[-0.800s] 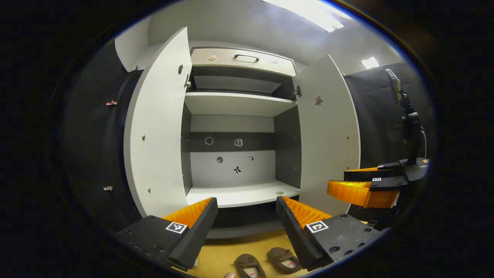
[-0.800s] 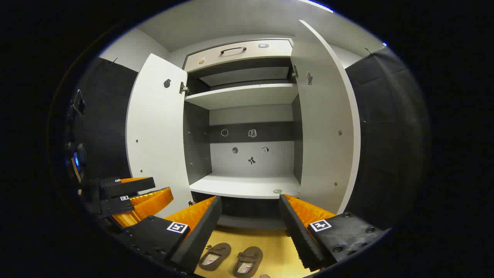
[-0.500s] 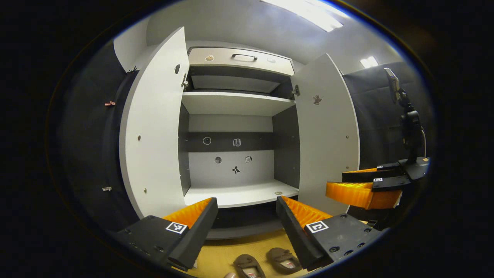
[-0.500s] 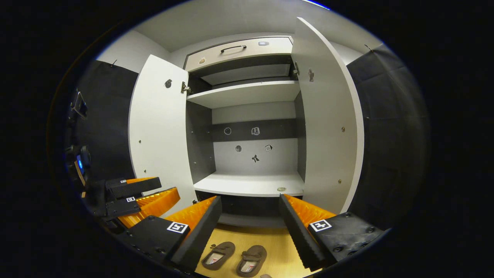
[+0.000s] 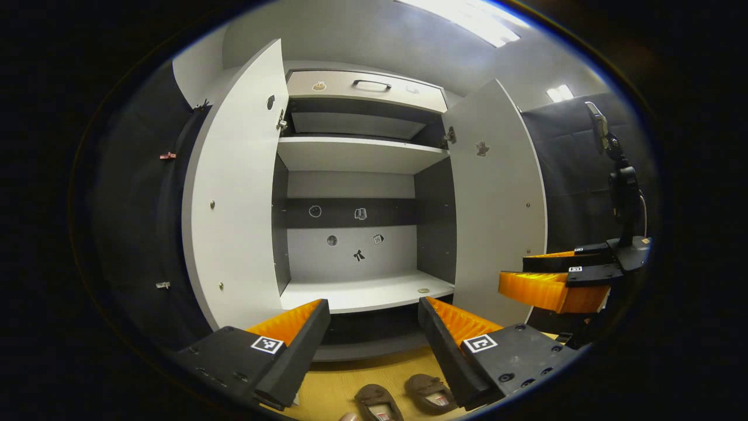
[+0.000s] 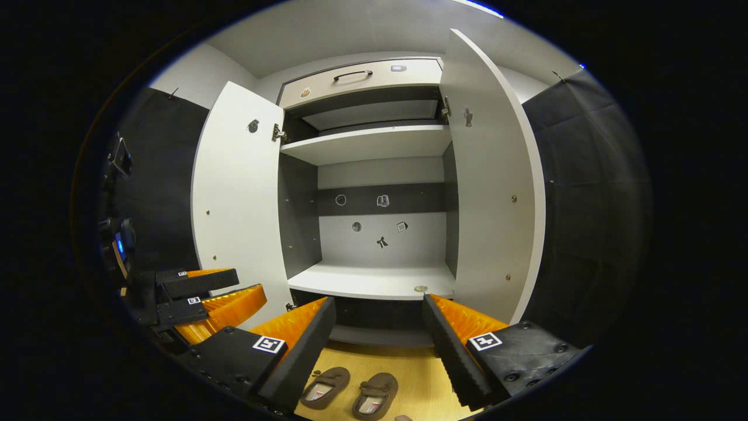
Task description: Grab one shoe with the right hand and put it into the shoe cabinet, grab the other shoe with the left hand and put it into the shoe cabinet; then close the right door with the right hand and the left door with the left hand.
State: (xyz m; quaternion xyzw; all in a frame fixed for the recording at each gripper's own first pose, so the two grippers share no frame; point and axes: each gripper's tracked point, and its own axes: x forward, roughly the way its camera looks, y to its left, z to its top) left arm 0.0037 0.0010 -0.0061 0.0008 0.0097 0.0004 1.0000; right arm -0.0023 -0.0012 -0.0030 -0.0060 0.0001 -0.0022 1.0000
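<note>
Shoe cabinet (image 6: pixel 374 280): both doors swung wide, shelves bare.
Pair of shoes (image 6: pixel 350 392): on the floor just in front of the cabinet's base, side by side.
Right gripper (image 6: pixel 377 327): jaws apart, empty, above the shoes.
Left gripper (image 5: pixel 374 327): jaws apart, empty, likewise facing the cabinet.
Step, as judged: none begun; the right gripper must descend onto one shoe.
Left gripper view adds a ceiling light (image 5: pixel 461 17) above the cabinet.

Around me hang black cloth walls (image 6: pixel 584 193), under a grey ceiling (image 5: pixel 374 41) with bright strip lights (image 5: pixel 467 14). Below me lies a yellow wooden floor (image 6: pixel 415 374).
</note>
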